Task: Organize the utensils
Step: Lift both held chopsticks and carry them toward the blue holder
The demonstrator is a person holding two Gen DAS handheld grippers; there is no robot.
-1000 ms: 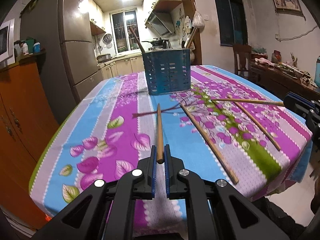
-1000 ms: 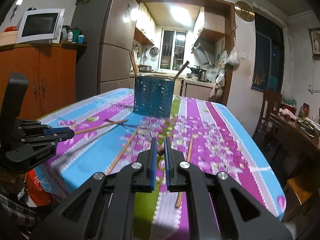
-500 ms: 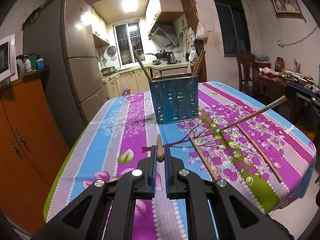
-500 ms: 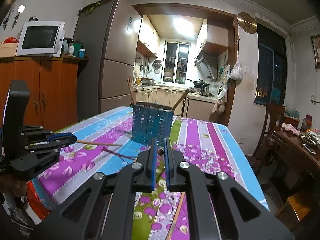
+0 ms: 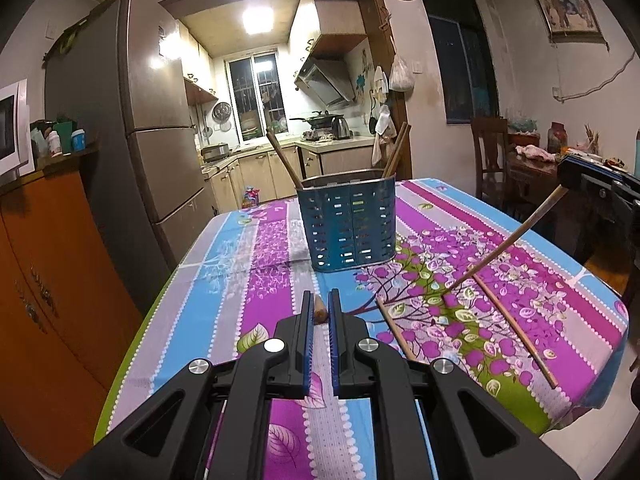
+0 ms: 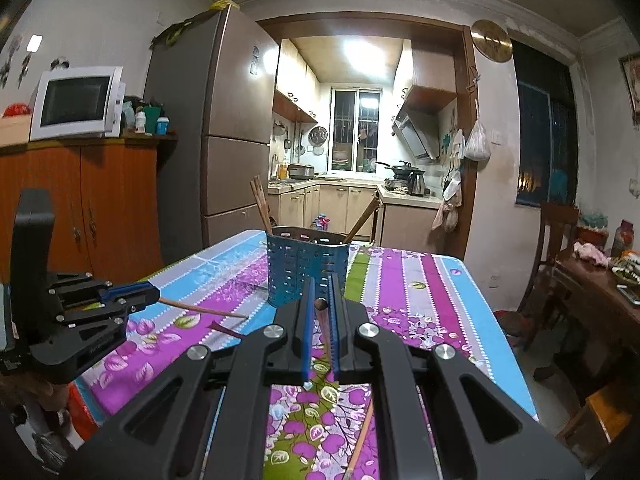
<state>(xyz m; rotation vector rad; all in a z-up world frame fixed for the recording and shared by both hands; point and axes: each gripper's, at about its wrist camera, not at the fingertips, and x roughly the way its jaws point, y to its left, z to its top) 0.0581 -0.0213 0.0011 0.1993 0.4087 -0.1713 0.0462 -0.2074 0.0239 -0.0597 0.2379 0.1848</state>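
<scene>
A wooden chopstick [image 5: 319, 313] is clamped end-on in the left gripper [image 5: 319, 312], and a second chopstick [image 5: 508, 241] is clamped in the right gripper [image 6: 321, 304], both held above the floral tablecloth [image 5: 260, 280]. Beyond them, a blue perforated utensil holder [image 5: 349, 224] with chopsticks inside is seen standing upright; two loose chopsticks [image 5: 514, 326] are left lying nearby.

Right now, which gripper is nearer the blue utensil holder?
Left, narrowly. The left gripper faces the blue holder head-on, where it looms larger; the right gripper stands off toward its right.
</scene>
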